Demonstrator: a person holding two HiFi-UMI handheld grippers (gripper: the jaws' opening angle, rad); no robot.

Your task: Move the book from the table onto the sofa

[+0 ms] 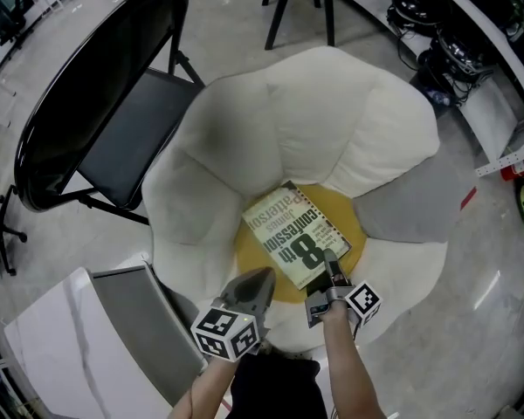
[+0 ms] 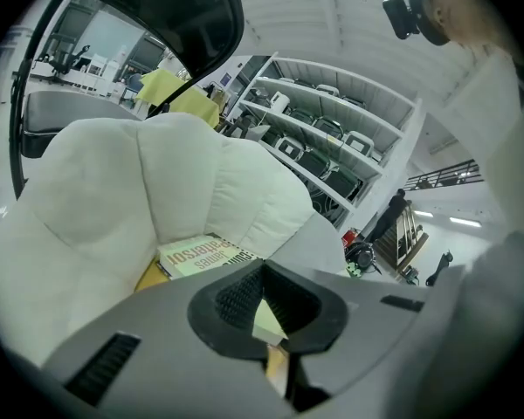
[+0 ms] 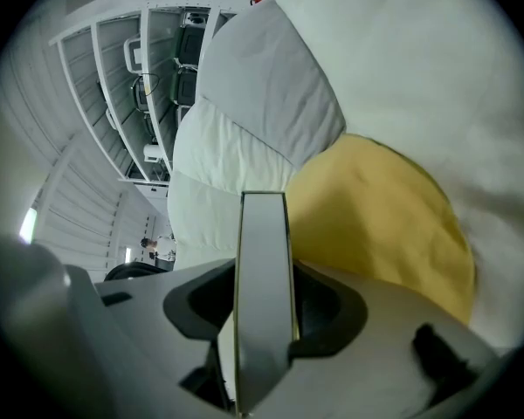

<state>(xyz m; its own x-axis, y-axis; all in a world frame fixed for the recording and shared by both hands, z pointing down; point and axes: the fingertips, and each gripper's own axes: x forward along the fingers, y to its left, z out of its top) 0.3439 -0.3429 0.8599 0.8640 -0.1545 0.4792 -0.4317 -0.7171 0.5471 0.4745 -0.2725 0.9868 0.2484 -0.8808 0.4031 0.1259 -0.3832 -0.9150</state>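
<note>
The book (image 1: pixel 295 234), pale green with large dark print, lies flat on the yellow centre cushion (image 1: pixel 247 256) of a white flower-shaped sofa (image 1: pixel 332 120). My right gripper (image 1: pixel 332 267) is shut on the book's near edge. In the right gripper view the book (image 3: pixel 262 234) stands edge-on between the jaws of the right gripper (image 3: pixel 262 312), above the yellow cushion (image 3: pixel 375 225). My left gripper (image 1: pixel 264 278) hovers just left of the book's near corner, jaws together and holding nothing. The left gripper view shows the book (image 2: pixel 201 256) lying beyond the left gripper (image 2: pixel 275 321).
A black folding chair (image 1: pixel 96 103) stands at the sofa's left. A white table with a grey slab (image 1: pixel 61 339) is at the lower left. A grey petal cushion (image 1: pixel 410 199) lies to the right. Cables and equipment (image 1: pixel 437 51) sit at the top right. Shelves (image 2: pixel 332 138) stand behind.
</note>
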